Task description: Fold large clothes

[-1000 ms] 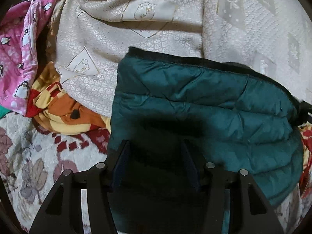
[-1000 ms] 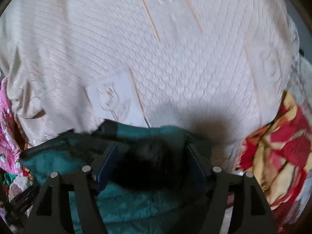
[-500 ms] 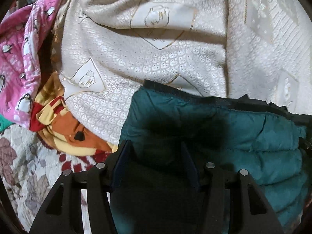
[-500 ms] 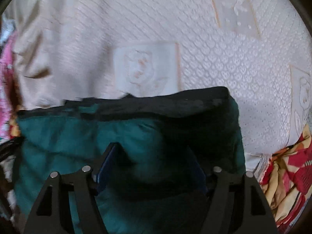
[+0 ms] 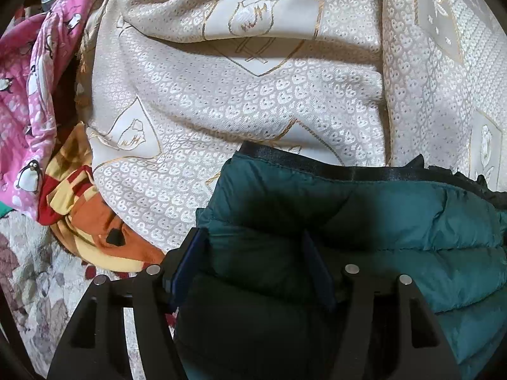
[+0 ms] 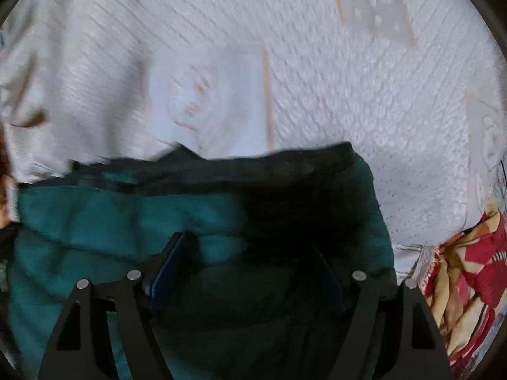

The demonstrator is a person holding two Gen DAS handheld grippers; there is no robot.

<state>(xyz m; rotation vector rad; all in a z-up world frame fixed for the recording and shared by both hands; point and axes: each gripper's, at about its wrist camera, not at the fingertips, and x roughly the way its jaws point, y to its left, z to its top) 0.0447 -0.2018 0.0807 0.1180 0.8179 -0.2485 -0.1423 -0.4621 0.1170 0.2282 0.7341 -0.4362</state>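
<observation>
Teal quilted fabric fills the space at both hand-held grippers: a puffy jacket (image 5: 364,221) with a black trim band along its far edge, carried between two grips over a cream patterned bedspread (image 5: 253,101).

At the left hand-held gripper (image 5: 253,259), the jacket's left corner bulges between two blue-padded fingers (image 5: 187,262) that stand fairly wide apart, with the padding packed between them; they appear to be pinching a thick bunch of it. Left of this gripper lie a pink penguin-print cloth (image 5: 28,101) and an orange and yellow cloth (image 5: 85,218), both apart from the jacket. Ahead of it the bedspread rises in soft folds.

At the right hand-held gripper (image 6: 250,272), the jacket (image 6: 126,221) shows its right corner, again bunched between spread blue fingers (image 6: 164,269) that seem to be gripping it. This view is blurred. Right of this gripper a red and yellow floral cloth (image 6: 469,272) lies at the bedspread's edge.

The step in hand looks like carrying a folded edge across the bed. The next move likely calls for lowering both corners level, with the trim straight, before letting go.
</observation>
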